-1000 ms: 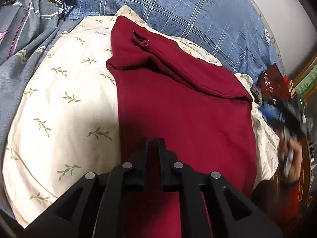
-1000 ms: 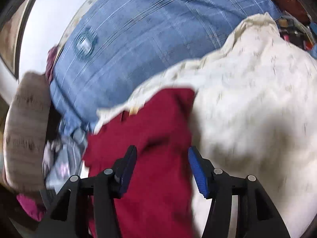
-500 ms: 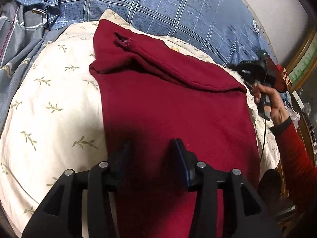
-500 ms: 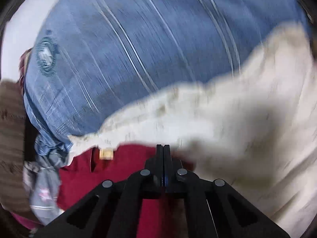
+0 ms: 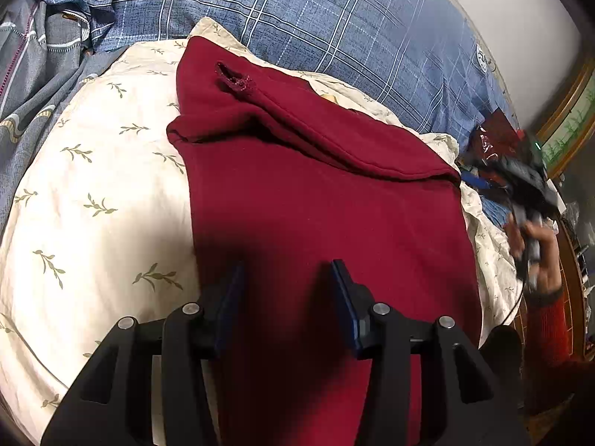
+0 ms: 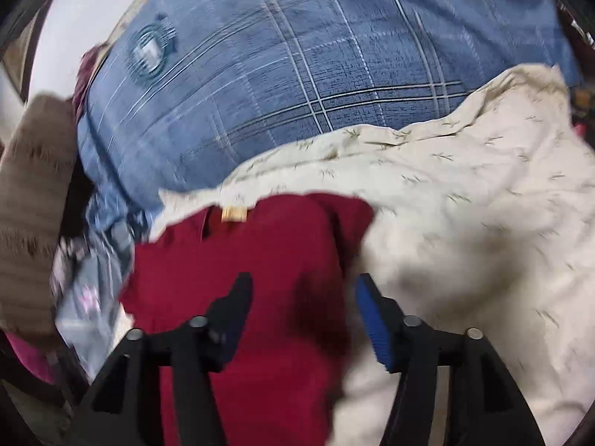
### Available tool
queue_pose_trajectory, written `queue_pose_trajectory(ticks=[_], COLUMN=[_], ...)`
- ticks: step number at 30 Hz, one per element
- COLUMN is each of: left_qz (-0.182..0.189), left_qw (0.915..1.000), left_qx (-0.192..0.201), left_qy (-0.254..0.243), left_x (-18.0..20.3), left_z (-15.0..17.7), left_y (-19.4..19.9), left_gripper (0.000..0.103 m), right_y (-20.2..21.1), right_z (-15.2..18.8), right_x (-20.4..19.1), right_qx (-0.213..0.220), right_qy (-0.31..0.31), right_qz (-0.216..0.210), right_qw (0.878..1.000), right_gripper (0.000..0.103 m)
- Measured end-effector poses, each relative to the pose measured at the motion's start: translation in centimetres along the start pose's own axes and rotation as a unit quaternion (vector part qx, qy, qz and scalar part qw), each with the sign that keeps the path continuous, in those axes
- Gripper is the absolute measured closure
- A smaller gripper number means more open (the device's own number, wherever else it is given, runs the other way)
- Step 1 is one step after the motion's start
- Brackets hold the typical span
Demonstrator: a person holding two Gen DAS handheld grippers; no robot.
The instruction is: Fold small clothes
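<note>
The dark red knit garment point(image 5: 319, 208) lies flat on the cream leaf-print quilt point(image 5: 93, 193), its far edge already turned over into a thick fold point(image 5: 308, 130). Your left claw point(image 5: 288, 286) hangs open above the near cloth, gripping nothing. Your right claw point(image 6: 301, 297), just reopened, is empty over the garment's right edge. Pinch too deep and you may lift the quilt too; one-sided pulls could skew the fold.

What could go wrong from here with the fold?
1. Both grippers, left and right, are open, the right's jaws just opened: the garment lies loose and its folded top flap could slip.
2. The sheet beneath is rumpled; a low grab may pinch it too.
</note>
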State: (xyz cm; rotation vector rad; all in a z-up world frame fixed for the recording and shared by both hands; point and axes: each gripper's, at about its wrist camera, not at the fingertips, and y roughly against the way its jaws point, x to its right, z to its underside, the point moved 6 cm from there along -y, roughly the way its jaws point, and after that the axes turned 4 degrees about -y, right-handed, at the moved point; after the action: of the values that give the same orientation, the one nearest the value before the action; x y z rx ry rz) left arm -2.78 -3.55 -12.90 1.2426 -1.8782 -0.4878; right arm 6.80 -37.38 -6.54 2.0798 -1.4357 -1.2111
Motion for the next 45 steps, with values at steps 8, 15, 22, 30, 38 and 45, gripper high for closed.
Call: queue_pose_trajectory(ticks=[8,15,22,30,38,45], left_qz=[-0.005,-0.001,0.003,0.010,0.010,0.010], left_qw=[1.0000,1.0000,1.0000,0.9999,1.0000,0.9999], left_qx=[0.003,0.003,0.003,0.003,0.002,0.001], left_qy=[-0.008,-0.003,-0.004,0.002,0.001,0.003], left_x=[0.5,0.3,0.5,0.4,0.4,0.4], left_z=[0.1,0.0,0.0,0.0,0.1,0.0], left_y=[-0.1,-0.1,-0.1,0.1,0.1,0.1], left_gripper=[0.050,0.050,0.045,0.044,0.044,0.044], right_y=[-3.2,-7.1,-2.9,0.4,0.2,5.4], right_z=[2.3,-1.8,-0.7,1.3,2.0,4.1], right_x=[-0.3,1.5,4.8,4.2,1.3,2.1], right_qx=[0.008,0.090,0.123,0.077,0.021,0.037], right_qy=[0.054,0.050,-0.008,-0.020,0.122,0.030], right_qz=[0.062,0.160,0.193,0.146,0.256,0.155], right_qw=[0.997,0.982,0.973,0.986,0.959,0.987], right_gripper=[0.033,0.041,0.064,0.049,0.029,0.029])
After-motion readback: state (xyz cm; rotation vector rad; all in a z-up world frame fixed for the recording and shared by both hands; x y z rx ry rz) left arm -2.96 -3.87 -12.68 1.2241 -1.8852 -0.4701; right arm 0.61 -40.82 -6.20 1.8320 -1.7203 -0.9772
